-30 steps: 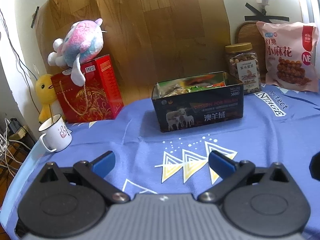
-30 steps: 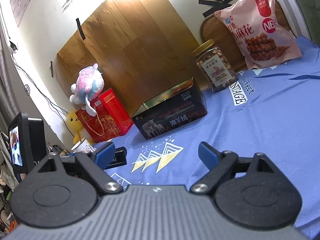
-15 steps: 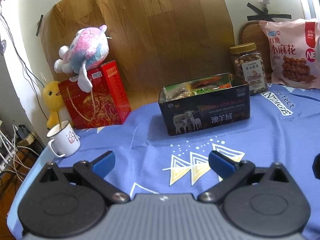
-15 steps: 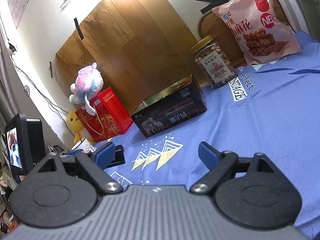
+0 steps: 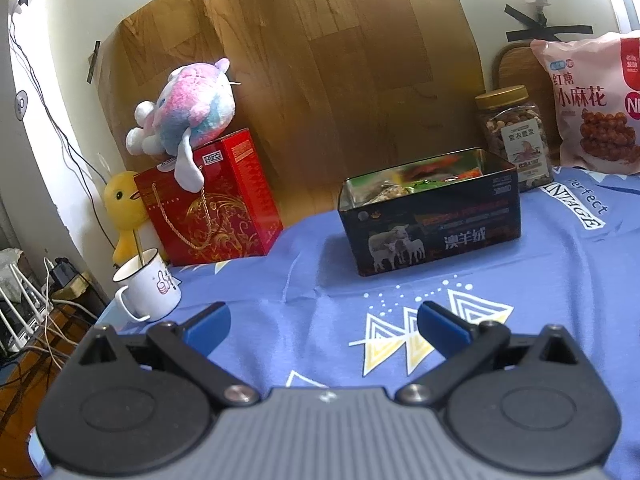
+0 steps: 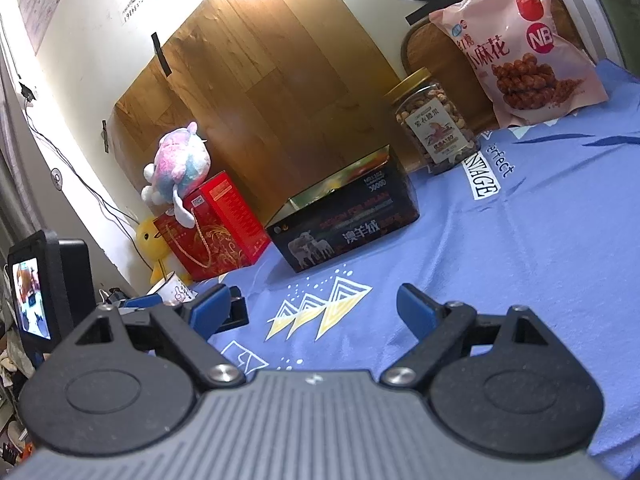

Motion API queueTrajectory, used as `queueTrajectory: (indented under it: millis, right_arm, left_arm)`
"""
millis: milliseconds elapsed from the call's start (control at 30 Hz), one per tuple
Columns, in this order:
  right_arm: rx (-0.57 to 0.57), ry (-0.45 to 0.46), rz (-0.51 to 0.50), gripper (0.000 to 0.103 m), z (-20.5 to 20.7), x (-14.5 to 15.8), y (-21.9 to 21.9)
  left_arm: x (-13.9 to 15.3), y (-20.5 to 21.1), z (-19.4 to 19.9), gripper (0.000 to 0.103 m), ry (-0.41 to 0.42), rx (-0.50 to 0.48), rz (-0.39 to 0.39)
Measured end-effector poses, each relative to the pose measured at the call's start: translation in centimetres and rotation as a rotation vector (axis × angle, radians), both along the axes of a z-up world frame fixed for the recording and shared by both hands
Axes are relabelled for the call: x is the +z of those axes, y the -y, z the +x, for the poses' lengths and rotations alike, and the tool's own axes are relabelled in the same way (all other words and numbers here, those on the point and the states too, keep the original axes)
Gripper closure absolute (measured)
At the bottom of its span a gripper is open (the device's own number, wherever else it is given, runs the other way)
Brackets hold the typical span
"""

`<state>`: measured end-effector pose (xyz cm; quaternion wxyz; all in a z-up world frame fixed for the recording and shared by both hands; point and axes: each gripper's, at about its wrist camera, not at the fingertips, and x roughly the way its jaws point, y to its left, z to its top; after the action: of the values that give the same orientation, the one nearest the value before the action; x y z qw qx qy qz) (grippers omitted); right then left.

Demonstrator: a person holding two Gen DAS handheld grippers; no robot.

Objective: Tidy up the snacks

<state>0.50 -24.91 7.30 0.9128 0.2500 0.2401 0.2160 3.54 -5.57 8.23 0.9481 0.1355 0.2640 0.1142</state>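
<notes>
Pink bag [image 6: 520,52]: "NB"; tin [image 5: 432,232]: "澳羊绒"; cloth [image 5: 592,216]: "perfect"

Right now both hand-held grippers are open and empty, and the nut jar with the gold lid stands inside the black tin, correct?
Not quite. The nut jar stands on the blue cloth behind the black tin, outside it, as the left wrist view shows. The rest holds: left hand-held gripper and right hand-held gripper are open and empty.

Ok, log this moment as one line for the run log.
left gripper: open, empty | right gripper: open, empty | tin box: open, snacks inside | nut jar, snack bag: at back, untouched
</notes>
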Motion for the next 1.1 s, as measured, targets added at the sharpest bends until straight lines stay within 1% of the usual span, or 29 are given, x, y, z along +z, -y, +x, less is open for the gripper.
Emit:
queueTrajectory:
  millis: [133, 433, 967, 1100]
  right_arm:
    - [0.002, -0.005, 0.000, 0.011, 0.03, -0.13, -0.05]
    - [0.007, -0.008, 0.000, 0.011, 0.07, -0.26, -0.30]
    - [0.010, -0.005, 0.001, 0.011, 0.05, -0.22, -0.35]
    - [0.010, -0.007, 0.002, 0.011, 0.03, -0.24, -0.37]
  left_arm:
    - [-0.08, -0.12, -0.01, 0.000, 0.008, 0.008, 0.013]
    - [-0.23, -0.34, -0.04, 0.000, 0.005, 0.012, 0.014]
    - [-0.17, -0.20, -0.25, 0.000, 0.005, -0.001, 0.015]
    - [-0.04, -0.20, -0.22, 0.000, -0.003, -0.009, 0.004]
